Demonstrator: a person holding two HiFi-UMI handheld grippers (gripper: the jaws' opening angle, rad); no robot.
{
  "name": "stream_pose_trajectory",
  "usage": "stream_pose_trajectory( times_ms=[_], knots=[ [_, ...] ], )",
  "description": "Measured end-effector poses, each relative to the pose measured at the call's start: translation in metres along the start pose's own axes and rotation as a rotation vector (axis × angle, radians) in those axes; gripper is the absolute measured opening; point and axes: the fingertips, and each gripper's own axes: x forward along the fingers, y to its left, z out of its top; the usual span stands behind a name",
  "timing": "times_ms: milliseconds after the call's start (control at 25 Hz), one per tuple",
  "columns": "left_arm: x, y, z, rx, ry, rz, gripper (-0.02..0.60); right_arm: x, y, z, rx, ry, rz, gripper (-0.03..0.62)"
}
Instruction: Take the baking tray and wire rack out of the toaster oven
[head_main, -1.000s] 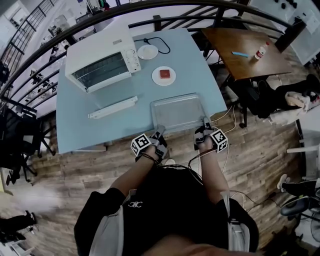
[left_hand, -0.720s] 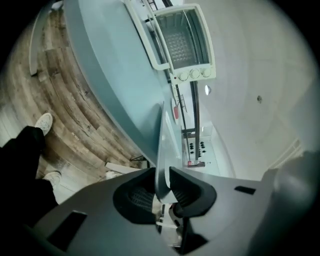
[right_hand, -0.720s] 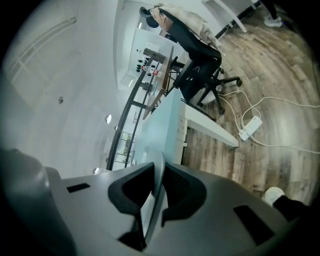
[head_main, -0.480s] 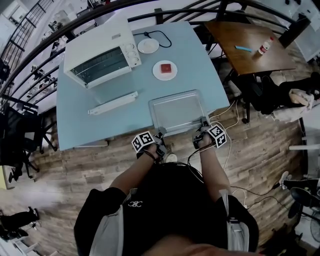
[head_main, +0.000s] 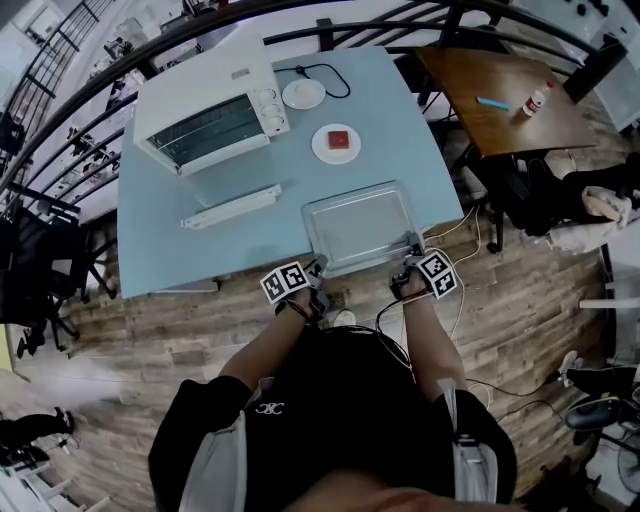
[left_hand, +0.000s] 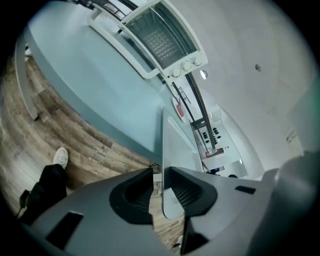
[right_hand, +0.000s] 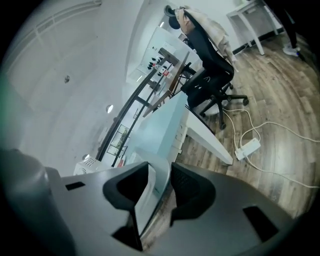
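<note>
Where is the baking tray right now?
In the head view, the tray lies flat on the blue table at its near edge, right of centre, on the person's side of the plate and right of the white bar.

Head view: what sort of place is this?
Probably an open office or lab, perhaps a mezzanine, not a home kitchen: a black railing, office chair and wooden desk stand around the blue table holding the toaster oven.

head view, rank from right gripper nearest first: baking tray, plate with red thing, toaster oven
1. baking tray, rim between the right gripper's just-opening jaws
2. plate with red thing, beyond the tray
3. toaster oven, far left corner
</note>
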Motion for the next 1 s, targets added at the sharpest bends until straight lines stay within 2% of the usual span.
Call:
stream_pose_trajectory(
  times_ms=[200, 400, 560, 640, 760, 920, 1000],
  knots=[
    [-0.012, -0.001, 0.014, 0.15, -0.029, 0.056, 0.106, -0.005, -0.009, 0.014, -0.15, -0.015, -0.045, 0.222],
    [-0.025, -0.007, 0.038, 0.249, -0.108, 0.101, 0.101, -0.008, -0.013, 0.034, -0.186, -0.082, -0.091, 0.213],
    [-0.031, -0.017, 0.051, 0.335, -0.161, 0.105, 0.098, -0.015, -0.007, 0.057, -0.292, -0.136, -0.116, 0.2],
    [-0.038, -0.025, 0.061, 0.428, -0.196, 0.122, 0.074, -0.021, 0.009, 0.07, -0.397, -0.166, -0.097, 0.111],
    [-0.052, -0.042, 0.082, 0.578, -0.278, 0.132, 0.033, -0.028, 0.05, 0.079, -0.633, -0.182, -0.039, 0.011],
    [-0.077, -0.068, 0.123, 0.777, -0.415, 0.157, 0.017, -0.029, 0.125, 0.072, -0.899, -0.208, 0.113, -0.002],
    [-0.093, -0.08, 0.143, 0.826, -0.478, 0.169, 0.017, -0.029, 0.158, 0.06, -0.973, -0.219, 0.183, -0.002]
  ],
)
